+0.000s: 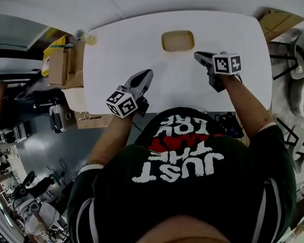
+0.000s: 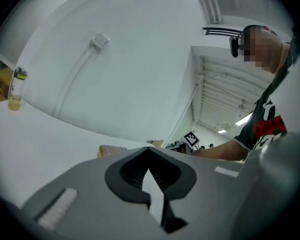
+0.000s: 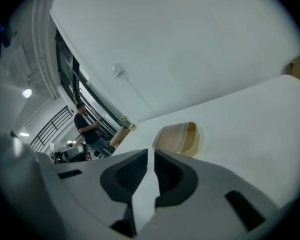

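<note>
Nearest the lens is the person's dark printed T-shirt [image 1: 192, 171], which fills the lower half of the head view. Beyond it spreads the white table [image 1: 142, 34] — the largest thing in sight, with both arms stretched out over it. At its far edge, about midway, sits a shallow tan tray [image 1: 178, 40], seemingly empty and touched by neither tool. The right gripper [image 1: 198, 56] is held near the tray's right corner yet clearly apart from it. Its jaws are drawn together but for a thin slit, with nothing between them. The left gripper [image 1: 146, 76] is farther back over bare tabletop, jaw tips meeting, likewise empty. By the table's far left corner stands a small bottle [image 2: 16, 89] of yellowish liquid. Judging by this, nothing is in hand yet — the tray lies untouched, all handling undone.
</note>
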`<state>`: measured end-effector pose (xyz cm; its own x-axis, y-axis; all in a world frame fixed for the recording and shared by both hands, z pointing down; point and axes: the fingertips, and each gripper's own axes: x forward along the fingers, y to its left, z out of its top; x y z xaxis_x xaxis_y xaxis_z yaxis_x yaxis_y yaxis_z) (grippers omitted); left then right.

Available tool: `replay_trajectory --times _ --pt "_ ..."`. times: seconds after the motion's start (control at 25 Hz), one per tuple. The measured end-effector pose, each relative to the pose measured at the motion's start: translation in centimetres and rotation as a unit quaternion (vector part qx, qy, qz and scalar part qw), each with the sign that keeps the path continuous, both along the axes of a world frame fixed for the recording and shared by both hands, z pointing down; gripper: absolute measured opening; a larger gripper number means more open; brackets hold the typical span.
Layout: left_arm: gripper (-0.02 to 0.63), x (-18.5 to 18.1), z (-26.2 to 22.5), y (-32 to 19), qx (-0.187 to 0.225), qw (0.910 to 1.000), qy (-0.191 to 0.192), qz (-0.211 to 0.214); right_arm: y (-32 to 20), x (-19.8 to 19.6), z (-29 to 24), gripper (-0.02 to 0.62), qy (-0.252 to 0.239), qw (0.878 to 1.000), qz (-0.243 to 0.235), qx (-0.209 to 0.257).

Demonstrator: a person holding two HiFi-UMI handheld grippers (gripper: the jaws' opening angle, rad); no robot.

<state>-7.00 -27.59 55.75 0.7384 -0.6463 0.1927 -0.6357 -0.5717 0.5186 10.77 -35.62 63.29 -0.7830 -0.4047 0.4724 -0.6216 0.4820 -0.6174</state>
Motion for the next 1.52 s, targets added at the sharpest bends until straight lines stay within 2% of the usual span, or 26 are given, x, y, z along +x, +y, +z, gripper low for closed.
replay_trajectory --times 0.24,0.36,0.52,0.72,1.08,1.24,1.52 --pt "0.007 0.3 1.5 -0.8 -0.011 0.9996 0.009 0.026 -0.6 0.0 3.3 0.011 -0.013 0.997 0.049 -0.062" --pt "0.006 -0.1 2.4 -1.0 -0.016 0.9995 0.012 0.026 -1.1 -0.4 4.7 0.061 -0.045 0.992 0.068 -0.095" --pt "0.007 -0.9 3.6 -0.7 -0.025 0.9993 0.015 0.023 -1.8 -1.2 6.1 0.101 -0.103 0.980 0.100 -0.140" --pt "0.008 -1.5 5.1 0.1 -0.037 0.9990 0.020 0.013 -2.5 -1.6 7.3 0.123 -0.175 0.957 0.141 -0.185" --pt "0.008 -2.1 6.7 1.2 -0.053 0.9984 0.020 0.010 -3.7 -3.1 8.8 0.133 -0.224 0.935 0.167 -0.218" --pt "0.006 -3.3 7.3 1.5 -0.060 0.9979 0.024 0.006 -4.1 -4.6 9.4 0.133 -0.228 0.931 0.171 -0.227" --pt "0.008 -3.5 7.8 2.3 -0.068 0.9974 0.024 0.001 -4.1 -4.4 10.3 0.133 -0.236 0.921 0.190 -0.242"
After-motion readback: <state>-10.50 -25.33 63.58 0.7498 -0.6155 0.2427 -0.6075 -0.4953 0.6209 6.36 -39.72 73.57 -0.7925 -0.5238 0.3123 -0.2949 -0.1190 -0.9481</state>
